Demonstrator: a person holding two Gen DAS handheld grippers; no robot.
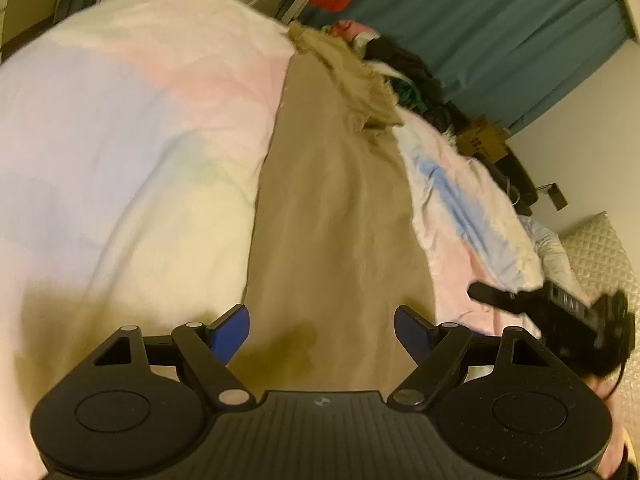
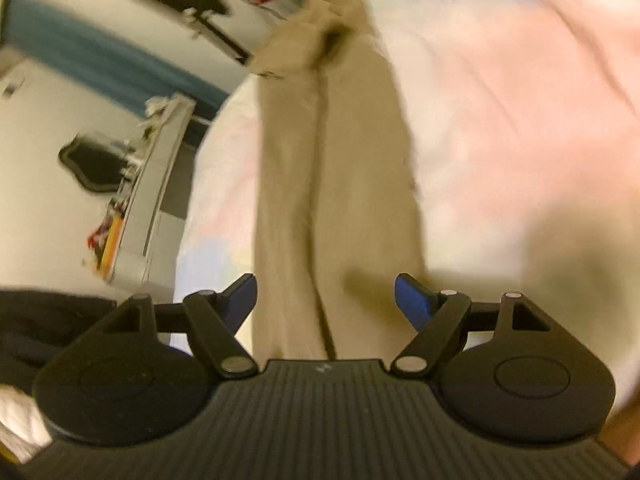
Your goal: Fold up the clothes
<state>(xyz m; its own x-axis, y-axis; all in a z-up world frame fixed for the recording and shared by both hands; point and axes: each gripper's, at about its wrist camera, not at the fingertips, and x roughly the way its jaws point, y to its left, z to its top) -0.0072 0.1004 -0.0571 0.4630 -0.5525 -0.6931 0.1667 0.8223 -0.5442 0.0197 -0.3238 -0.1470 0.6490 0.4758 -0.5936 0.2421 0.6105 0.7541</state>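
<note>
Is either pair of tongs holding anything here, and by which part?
Nothing is held. The left tongs and right tongs are both open above the beige trousers, with no cloth between the jaws.

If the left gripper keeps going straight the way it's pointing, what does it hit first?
Most likely the tan trousers: the open left gripper points along them as they lie on the pastel bedspread. Depth is unclear.

A pastel bedspread (image 1: 120, 128) is covering the bed, patched in pink, blue and cream. A teal curtain (image 1: 500, 28) is hanging at one o'clock, with a quilted pillow (image 1: 596, 248) lying at three o'clock. In the right wrist view a grey shelf (image 2: 156, 184) is standing at nine o'clock — blurred.
</note>
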